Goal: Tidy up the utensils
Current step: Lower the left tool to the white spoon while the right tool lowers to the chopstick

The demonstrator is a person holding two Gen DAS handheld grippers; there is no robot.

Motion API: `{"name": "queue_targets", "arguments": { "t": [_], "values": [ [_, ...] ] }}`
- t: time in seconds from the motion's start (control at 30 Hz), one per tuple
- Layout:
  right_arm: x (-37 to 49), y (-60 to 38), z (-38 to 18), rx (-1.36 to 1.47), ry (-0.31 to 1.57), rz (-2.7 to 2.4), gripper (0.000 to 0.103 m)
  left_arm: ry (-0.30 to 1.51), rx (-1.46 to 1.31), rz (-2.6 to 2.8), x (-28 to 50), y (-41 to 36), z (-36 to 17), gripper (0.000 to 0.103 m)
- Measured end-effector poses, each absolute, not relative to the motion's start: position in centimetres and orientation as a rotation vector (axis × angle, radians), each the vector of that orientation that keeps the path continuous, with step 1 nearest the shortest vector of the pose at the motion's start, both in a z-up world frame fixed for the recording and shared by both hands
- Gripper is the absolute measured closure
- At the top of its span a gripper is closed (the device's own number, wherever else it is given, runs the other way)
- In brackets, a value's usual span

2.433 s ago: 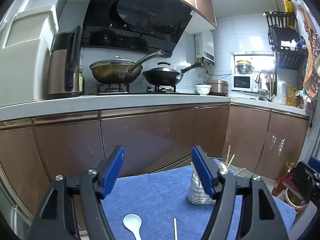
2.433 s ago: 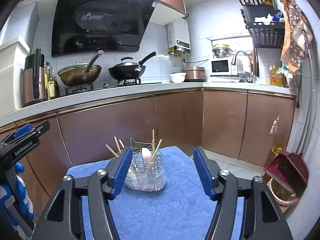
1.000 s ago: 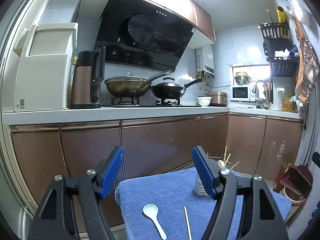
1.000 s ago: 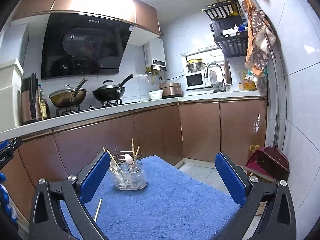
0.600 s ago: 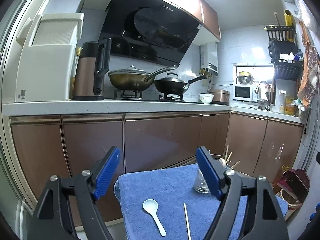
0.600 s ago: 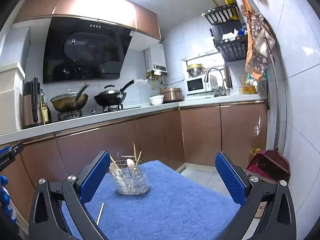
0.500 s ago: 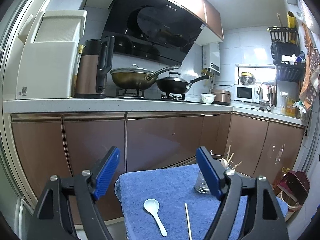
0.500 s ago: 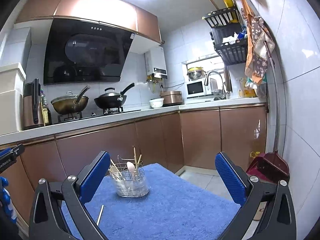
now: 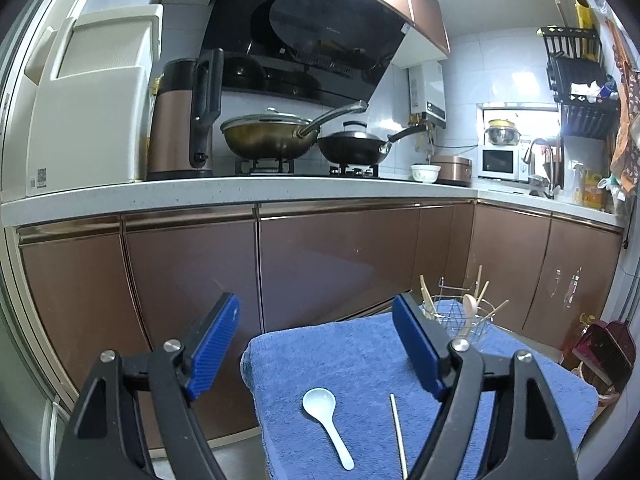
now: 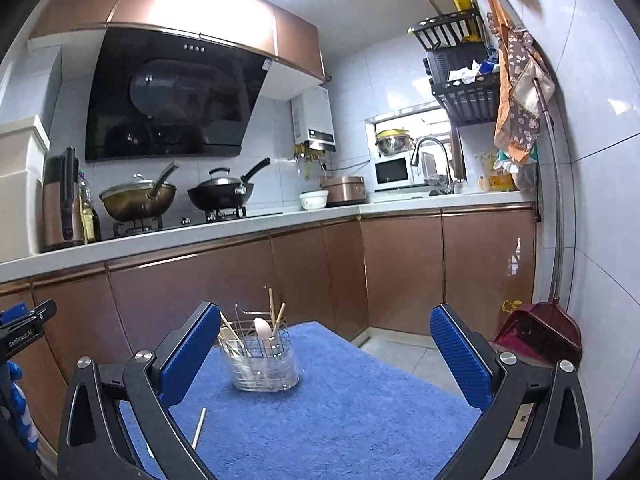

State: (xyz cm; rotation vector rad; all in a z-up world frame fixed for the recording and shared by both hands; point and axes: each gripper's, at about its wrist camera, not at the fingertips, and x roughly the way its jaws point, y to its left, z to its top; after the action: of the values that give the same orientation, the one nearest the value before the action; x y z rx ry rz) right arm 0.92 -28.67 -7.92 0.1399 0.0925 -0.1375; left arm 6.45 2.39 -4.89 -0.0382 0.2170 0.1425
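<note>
Left hand-held gripper [image 9: 316, 344]: jaws spread wide, nothing between them, hovering above the near-left part of the bench [image 9: 360, 352], which is covered in blue towel. Right hand-held gripper [image 10: 326, 354]: jaws also wide apart, empty, held above the bench.

White spoon [image 9: 327, 410] lies flat on the towel, bowl toward the cabinets, handle toward the camera. Loose chopstick [image 9: 398, 436] lies just beside it to the right, roughly parallel, not touching. In the right wrist view that chopstick [image 10: 199, 427] sits at the near-left, well apart from the holder.

Wire utensil holder [image 10: 262, 360] stands upright at the far side of the bench, with several chopsticks and a pale spoon [image 10: 262, 328] standing in it.

Behind: brown cabinets, stove with brass wok [image 9: 266, 138] and black pan [image 9: 354, 148].
</note>
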Motion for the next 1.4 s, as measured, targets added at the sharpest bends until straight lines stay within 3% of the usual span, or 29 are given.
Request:
{"name": "queue_targets", "arguments": {
  "t": [0.47, 0.7, 0.87, 1.0, 1.13, 1.4],
  "values": [
    [6.6, -26.7, -10.6, 0.134, 0.256, -0.077, 0.0, 0.329, -0.038, 0.143, 11.8, 3.5, -7.6, 0.025],
    [10.6, -24.9, -12.8, 0.116, 0.386, -0.013, 0.002, 0.547, -0.185, 0.011, 17.1, 6.8, -11.0, 0.026],
    [14.8, -21.7, -14.6, 0.071, 0.54, 0.103, 0.019, 0.79, -0.354, -0.147, 21.6, 9.2, -14.8, 0.027],
    [18.2, -18.6, -16.3, 0.05, 0.685, 0.241, 0.041, 0.915, -0.41, -0.166, 24.3, 10.3, -17.8, 0.028],
    [21.1, -15.5, -18.4, 0.052, 0.808, 0.379, 0.06, 0.988, -0.468, -0.178, 26.0, 11.6, -20.2, 0.043],
    [24.9, -11.6, -22.2, 0.015, 0.976, 0.474, 0.069, 1.062, -0.542, -0.247, 28.0, 14.1, -23.9, 0.063]
  ]
}}
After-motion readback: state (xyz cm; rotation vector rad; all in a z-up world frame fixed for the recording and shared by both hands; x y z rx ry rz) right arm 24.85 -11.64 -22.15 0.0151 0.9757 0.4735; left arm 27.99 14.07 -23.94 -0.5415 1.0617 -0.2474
